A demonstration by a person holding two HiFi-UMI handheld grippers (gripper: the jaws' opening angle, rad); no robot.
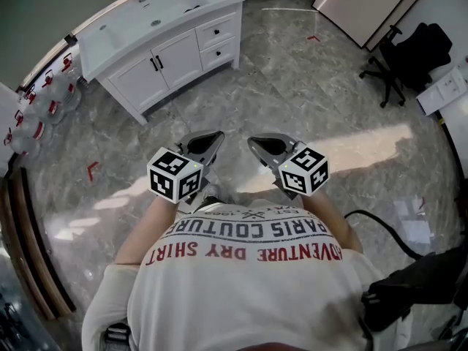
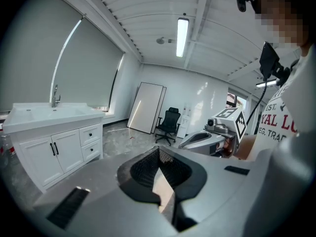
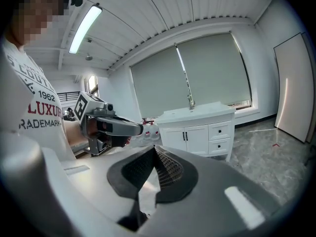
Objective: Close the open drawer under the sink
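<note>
The white sink cabinet (image 1: pixel 164 46) stands far ahead on the left, with two doors and two small drawers (image 1: pixel 218 41) at its right end. Both drawer fronts look nearly flush from here; I cannot tell whether one stands out. It also shows in the left gripper view as the cabinet (image 2: pixel 54 147) and in the right gripper view as the cabinet (image 3: pixel 197 132). My left gripper (image 1: pixel 216 135) and right gripper (image 1: pixel 251 142) are held side by side close to the person's body, well short of the cabinet. Both are shut with nothing between the jaws, as the left gripper (image 2: pixel 159 152) and right gripper (image 3: pixel 154 149) show.
Grey marble floor lies between me and the cabinet. A black office chair (image 1: pixel 398 68) stands at the far right beside a leaning white panel (image 1: pixel 365 2). Several water bottles (image 1: pixel 44 101) line the left wall. A black cable (image 1: pixel 384 229) crosses the floor at my right.
</note>
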